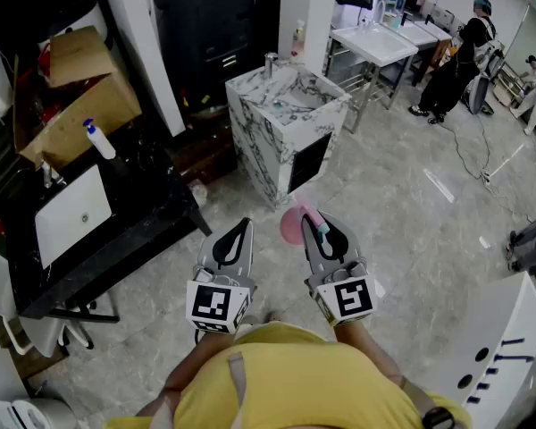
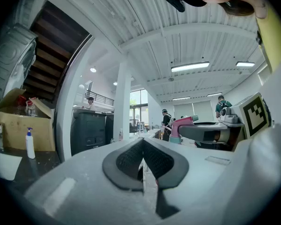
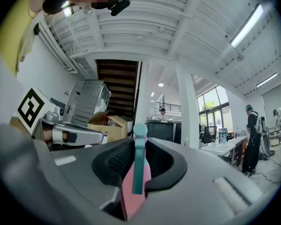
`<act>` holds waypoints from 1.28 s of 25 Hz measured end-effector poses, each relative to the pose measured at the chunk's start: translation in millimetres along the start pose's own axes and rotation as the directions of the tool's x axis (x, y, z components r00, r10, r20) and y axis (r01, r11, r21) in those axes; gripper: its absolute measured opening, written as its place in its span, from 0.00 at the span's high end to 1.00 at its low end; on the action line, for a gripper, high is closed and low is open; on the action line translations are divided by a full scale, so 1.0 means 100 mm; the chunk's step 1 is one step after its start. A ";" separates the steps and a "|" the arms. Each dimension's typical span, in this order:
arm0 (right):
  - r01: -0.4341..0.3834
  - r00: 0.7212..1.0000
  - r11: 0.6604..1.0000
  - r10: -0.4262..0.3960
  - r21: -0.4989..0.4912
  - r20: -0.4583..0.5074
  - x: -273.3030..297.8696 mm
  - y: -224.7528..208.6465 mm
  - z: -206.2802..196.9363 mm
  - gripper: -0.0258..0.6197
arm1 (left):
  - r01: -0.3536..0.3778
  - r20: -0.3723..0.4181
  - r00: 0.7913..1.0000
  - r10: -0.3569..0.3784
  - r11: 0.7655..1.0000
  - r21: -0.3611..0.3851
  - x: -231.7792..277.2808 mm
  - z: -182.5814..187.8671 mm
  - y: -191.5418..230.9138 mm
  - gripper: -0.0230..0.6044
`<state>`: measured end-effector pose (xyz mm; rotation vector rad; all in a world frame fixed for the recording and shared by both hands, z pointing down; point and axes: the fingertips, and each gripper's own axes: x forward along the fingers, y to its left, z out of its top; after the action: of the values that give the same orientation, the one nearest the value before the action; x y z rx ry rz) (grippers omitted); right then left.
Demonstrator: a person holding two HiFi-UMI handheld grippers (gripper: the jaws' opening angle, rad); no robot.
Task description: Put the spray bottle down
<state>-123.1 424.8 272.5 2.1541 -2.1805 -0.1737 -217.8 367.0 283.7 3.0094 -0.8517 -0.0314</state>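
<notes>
**One bottle in the right jaws, no surface under it yet**

- Item 1: pink plastic spray bottle with a teal nozzle (image 3: 136, 170). It is pinched at its head by the right hand-held gripper (image 1: 324, 231). I judge its long axis near upright, the pink body hanging just ahead of the jaw tips over the grey tiled floor (image 1: 411, 231).
- Item 2: left hand-held gripper (image 2: 143, 159). Its jaws are pressed together on nothing, and it sits level just beside the right one.
- Item 3: white marble-patterned sink block (image 1: 277, 141), straight ahead of both grippers and apart from them.
- Item 4: black bench (image 1: 125, 235), off to the left.

Judgement: the right hand carries the bottle, so I must reach forward to the block or leftward to the bench.
</notes>
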 end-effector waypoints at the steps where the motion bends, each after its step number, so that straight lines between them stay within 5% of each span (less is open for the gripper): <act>1: -0.011 1.000 1.000 0.011 0.008 0.024 0.00 0.01 0.04 0.86 | -0.003 0.001 1.000 0.003 1.000 0.000 0.01 0.00 -0.02 0.96; 16: 0.013 0.999 0.997 -0.016 0.071 0.036 0.36 -0.32 -0.28 0.86 | 0.002 -0.035 0.999 -0.004 0.999 -0.039 0.42 -0.32 0.16 0.96; 32: 0.048 0.998 0.999 -0.048 0.007 0.038 2.39 -0.86 -0.33 0.86 | 0.079 0.022 0.997 -0.078 0.995 -0.060 2.10 -0.24 1.56 0.96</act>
<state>-36.5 183.9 287.1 2.2262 -2.1537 -0.2129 -120.5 124.3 307.1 2.9887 -0.7201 -0.0858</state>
